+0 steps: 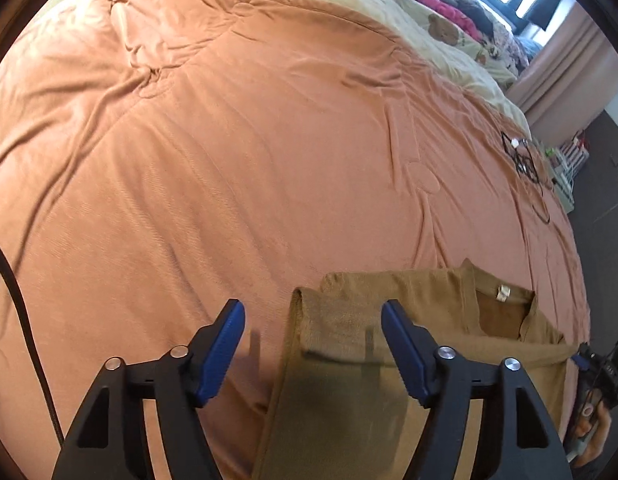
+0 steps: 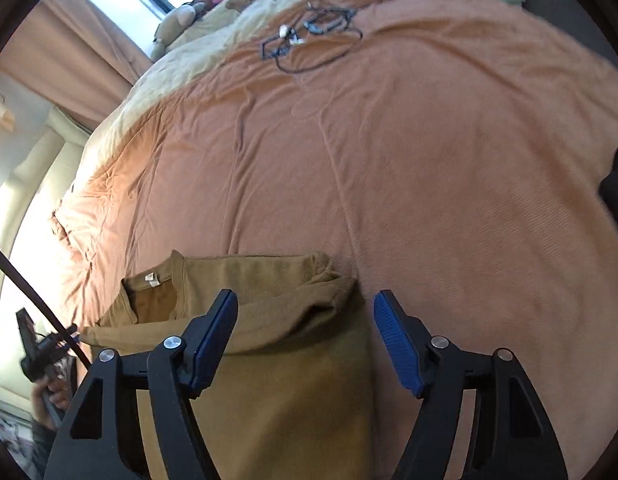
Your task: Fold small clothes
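Olive-brown cloth, a small shirt (image 1: 425, 300), lies partly folded at the near edge of the bed, on an orange quilt (image 1: 229, 160). Its neck opening with a white label faces up, and one sleeve is turned in over the body.

From the left wrist view, the left gripper (image 1: 313, 320) points steeply down at the shirt's folded side. Its jaws stand wide apart; the blue pads (image 1: 223, 344) press on nothing, one over the bare quilt and the other over the cloth.

From the right wrist view, the right gripper (image 2: 305, 312) also tilts down over the shirt's other folded side. Its jaws stand open too, with the bunched fold lying between them and not pinched. A hand (image 2: 49, 392) holding the other gripper shows at the lower left of that view, beside the shirt's corner.

Farther up the bed, near the far edge of the quilt, lies a tangle of black cable (image 2: 309, 36).
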